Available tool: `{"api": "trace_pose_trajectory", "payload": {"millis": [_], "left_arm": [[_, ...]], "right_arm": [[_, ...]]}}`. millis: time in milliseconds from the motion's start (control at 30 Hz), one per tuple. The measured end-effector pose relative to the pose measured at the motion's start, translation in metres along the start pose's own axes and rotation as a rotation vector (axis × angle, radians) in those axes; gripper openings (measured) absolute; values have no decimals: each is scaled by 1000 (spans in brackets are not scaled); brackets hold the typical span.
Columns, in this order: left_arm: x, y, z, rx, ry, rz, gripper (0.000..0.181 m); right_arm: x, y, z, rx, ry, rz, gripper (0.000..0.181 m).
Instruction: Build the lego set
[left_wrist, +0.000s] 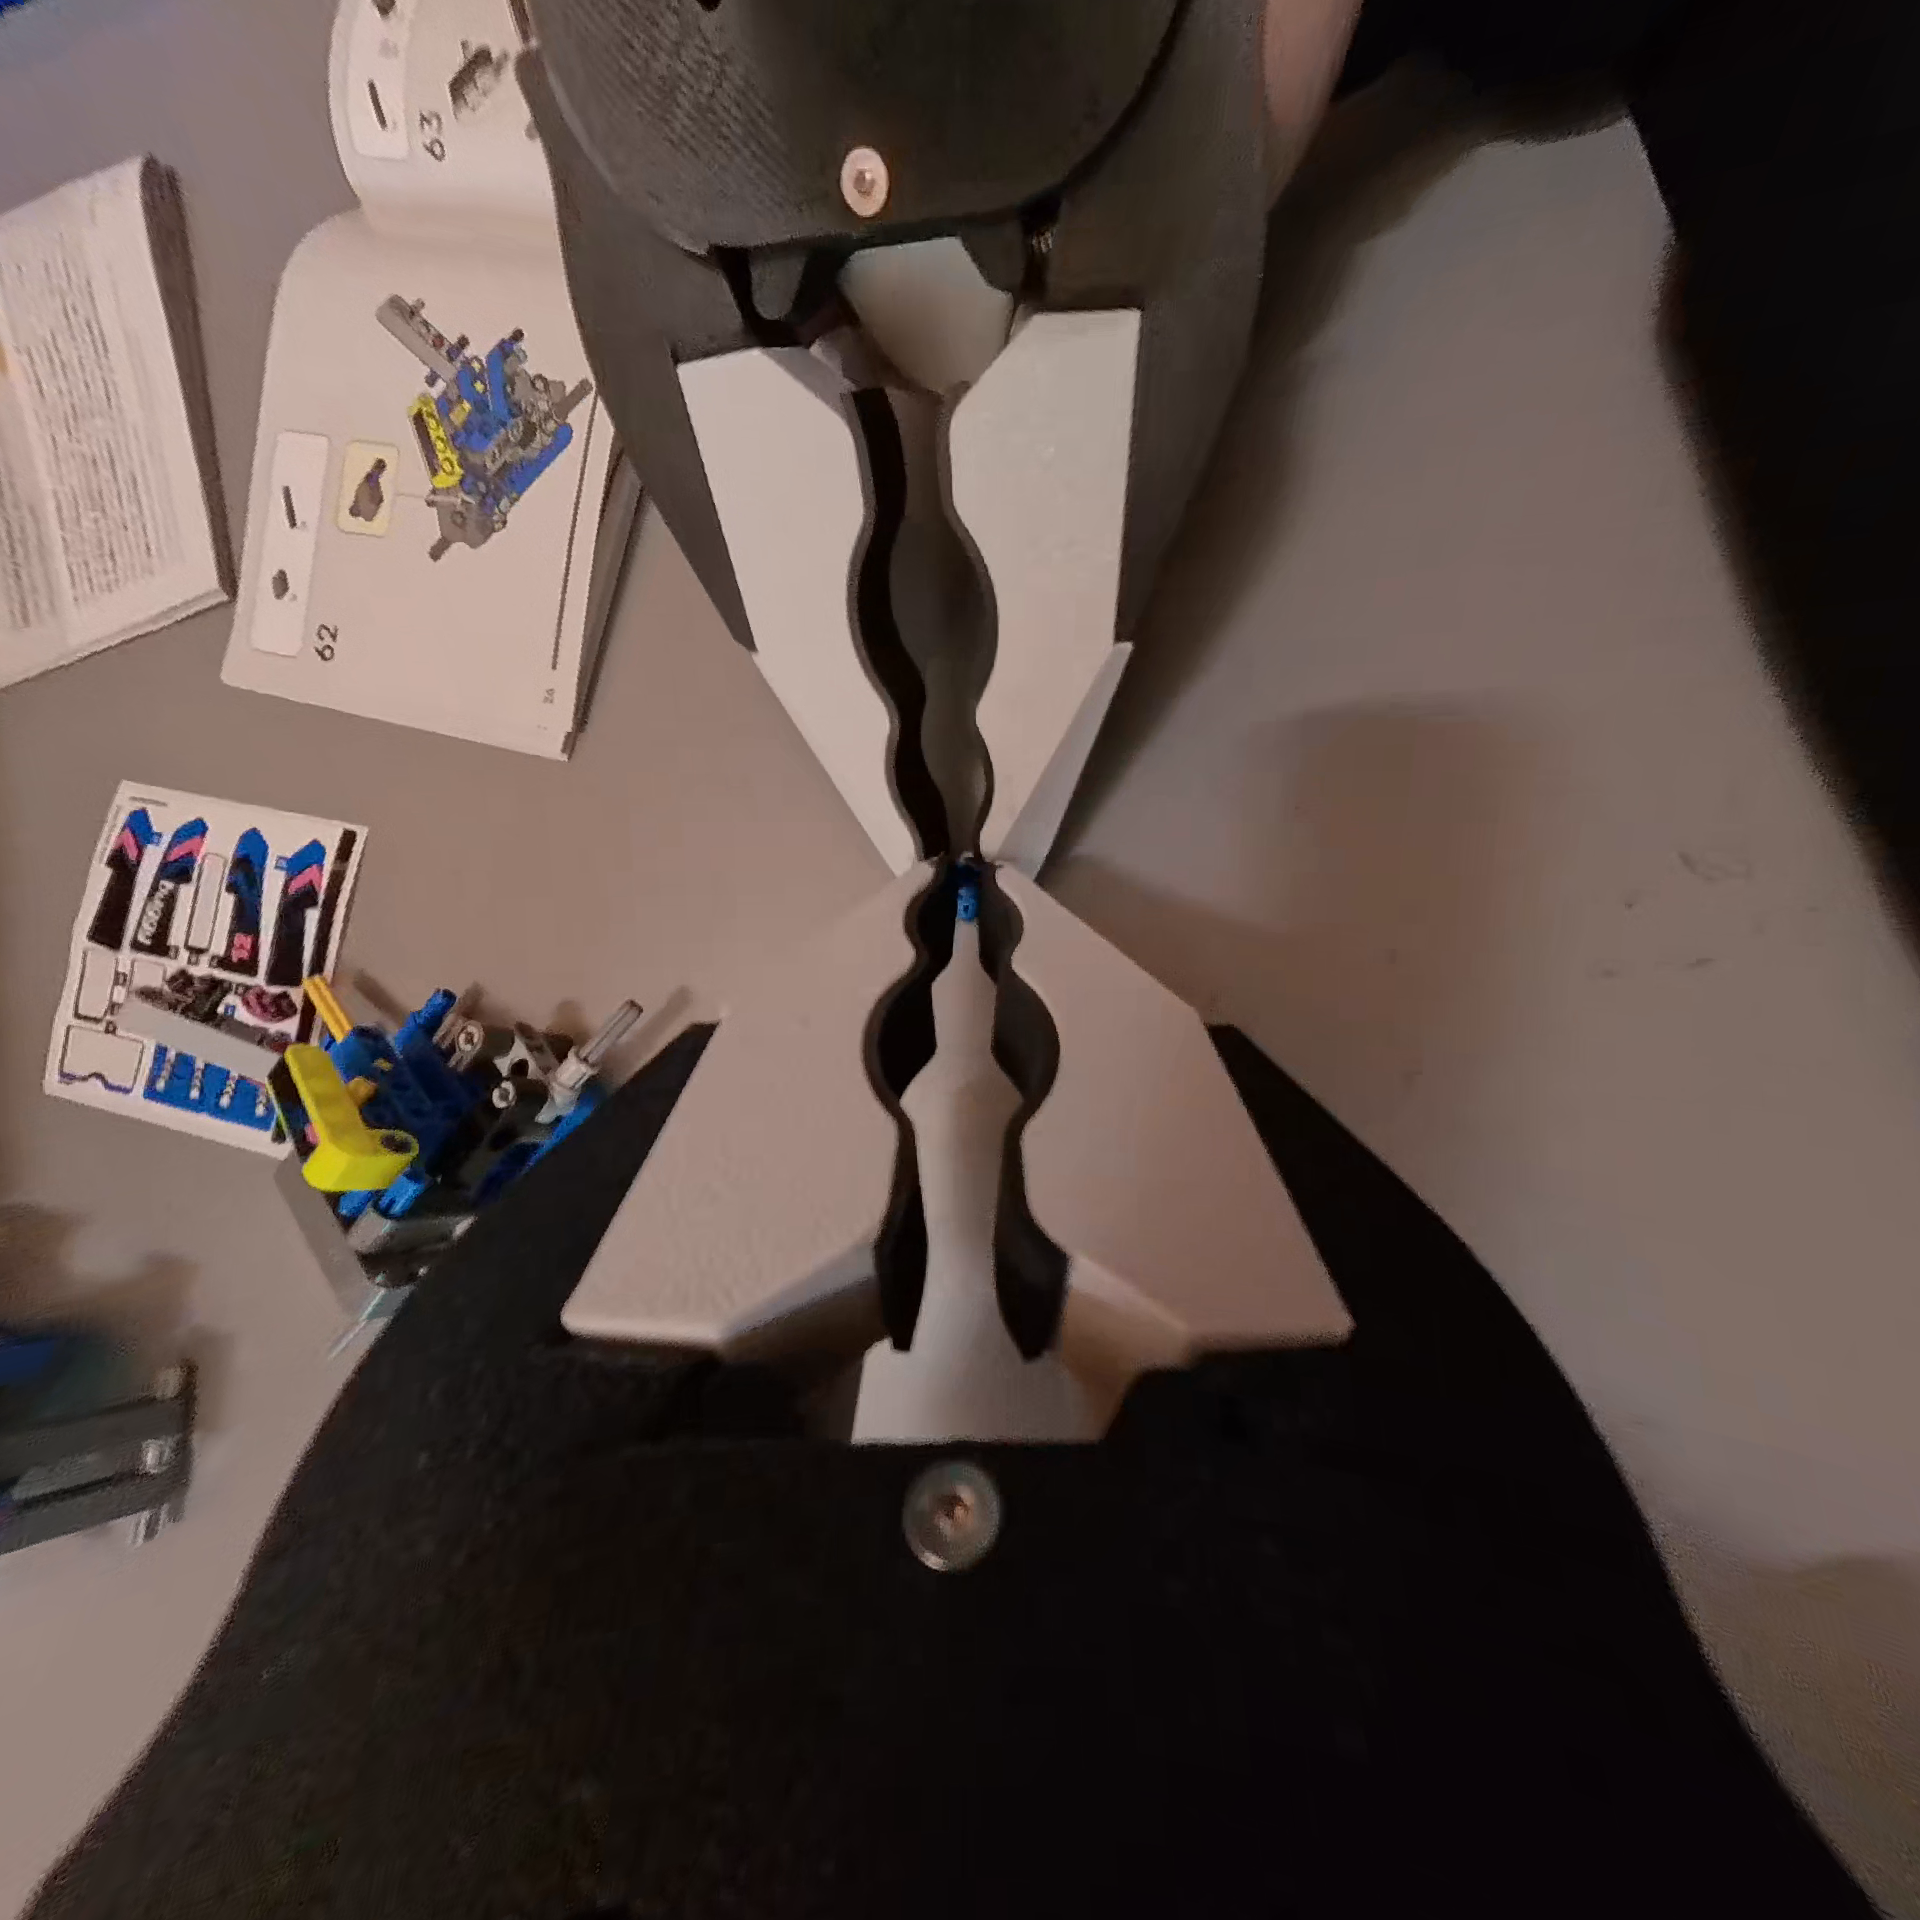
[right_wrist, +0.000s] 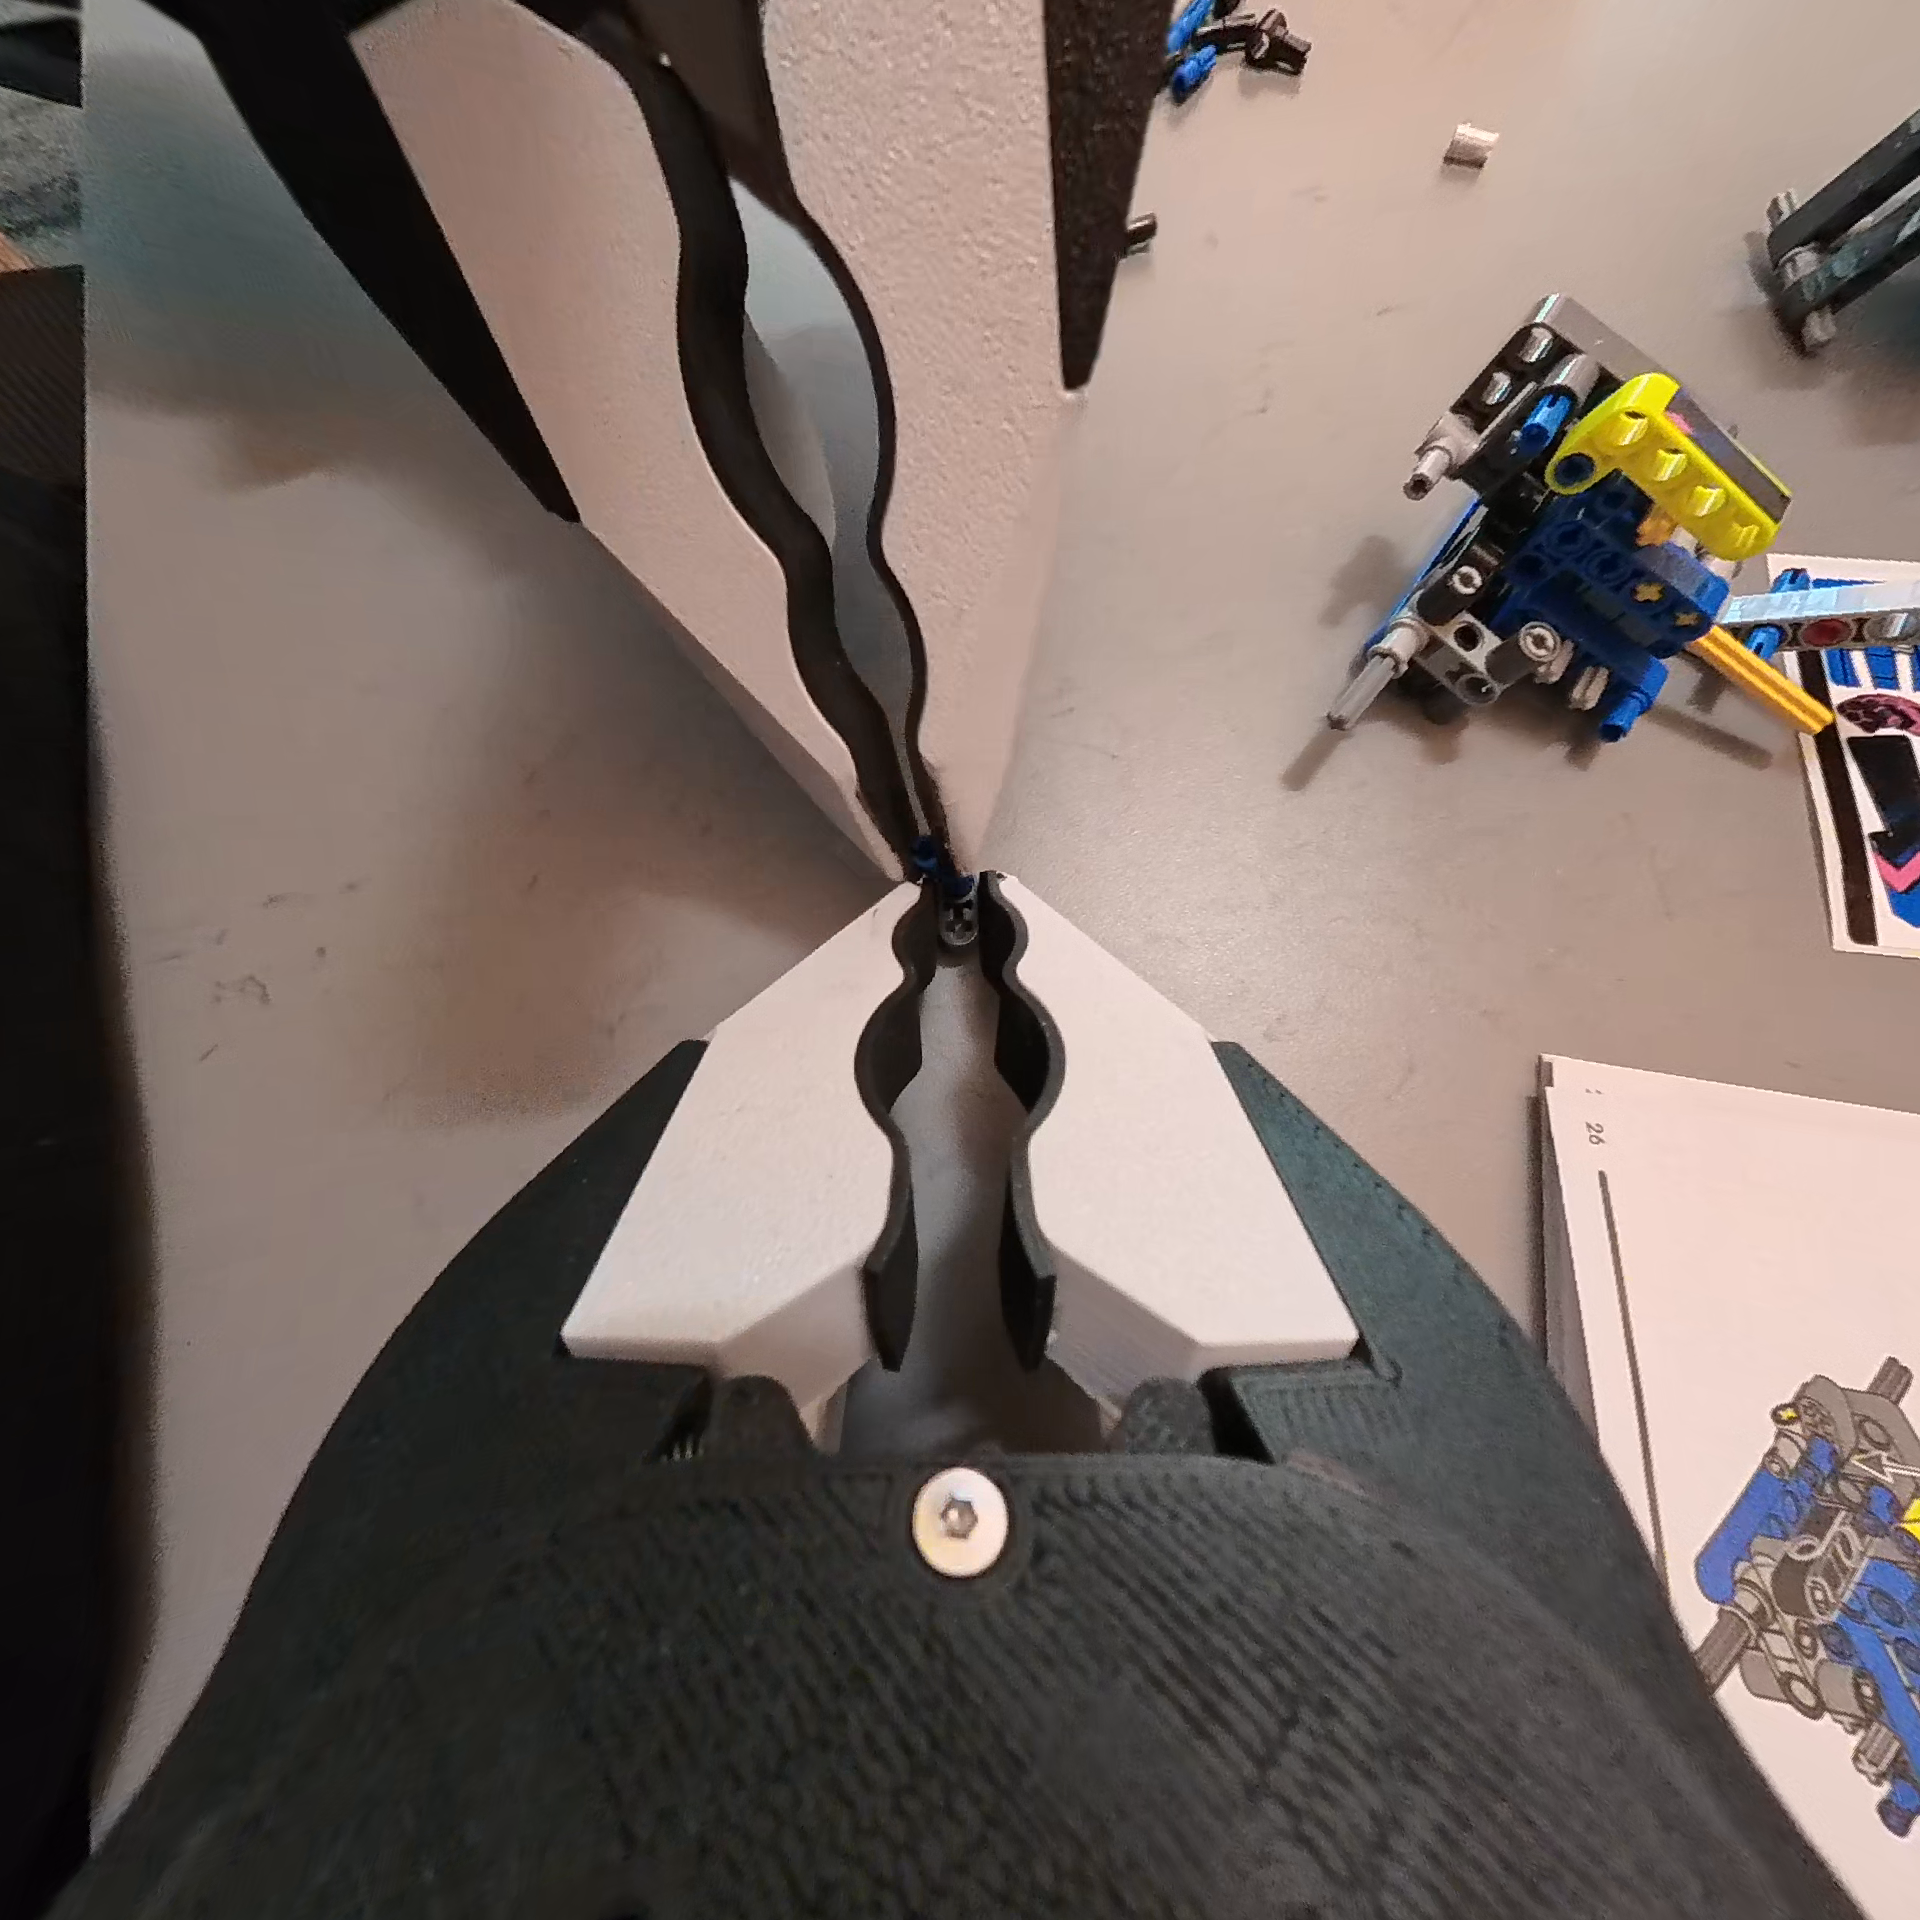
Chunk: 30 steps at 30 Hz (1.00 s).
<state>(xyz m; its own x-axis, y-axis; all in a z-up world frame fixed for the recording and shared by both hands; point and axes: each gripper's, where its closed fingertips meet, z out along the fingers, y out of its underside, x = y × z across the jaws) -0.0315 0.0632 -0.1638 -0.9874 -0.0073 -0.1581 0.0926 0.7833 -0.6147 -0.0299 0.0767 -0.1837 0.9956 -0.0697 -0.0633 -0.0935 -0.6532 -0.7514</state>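
My left gripper (left_wrist: 961, 883) is shut on a small blue pin (left_wrist: 967, 898). My right gripper (right_wrist: 956, 902) is shut on a small black connector (right_wrist: 956, 923). The two grippers meet tip to tip above the grey table, the pin and connector touching. In the left wrist view the right gripper (left_wrist: 956, 844) comes in from the top. In the right wrist view the left gripper (right_wrist: 920, 826) comes in from the top with the blue pin (right_wrist: 924, 854). The part-built blue, yellow and black lego model (left_wrist: 416, 1122) lies on the table to one side, and also shows in the right wrist view (right_wrist: 1579, 582).
An open instruction booklet (left_wrist: 416, 478) (right_wrist: 1745, 1351), a sticker sheet (left_wrist: 208, 966) (right_wrist: 1860, 769) and another printed booklet (left_wrist: 94, 416) lie near the model. A dark grey assembly (left_wrist: 94, 1455) (right_wrist: 1849, 239), loose blue and black pins (right_wrist: 1236, 47) and a small grey bush (right_wrist: 1470, 142) lie beyond. The tips of both grippers are at nearly the same place.
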Motion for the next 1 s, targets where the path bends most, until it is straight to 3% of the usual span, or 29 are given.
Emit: {"api": "trace_pose_trajectory", "payload": {"millis": [333,800,1000], "left_arm": [[0,2,0,-86,74,-25,2],[0,4,0,-299,86,81,2],[0,5,0,-310,119,68,3]], "right_arm": [[0,0,0,-1,-5,6,7],[0,0,0,0,-14,15,7],[0,0,0,0,-15,18,7]]}}
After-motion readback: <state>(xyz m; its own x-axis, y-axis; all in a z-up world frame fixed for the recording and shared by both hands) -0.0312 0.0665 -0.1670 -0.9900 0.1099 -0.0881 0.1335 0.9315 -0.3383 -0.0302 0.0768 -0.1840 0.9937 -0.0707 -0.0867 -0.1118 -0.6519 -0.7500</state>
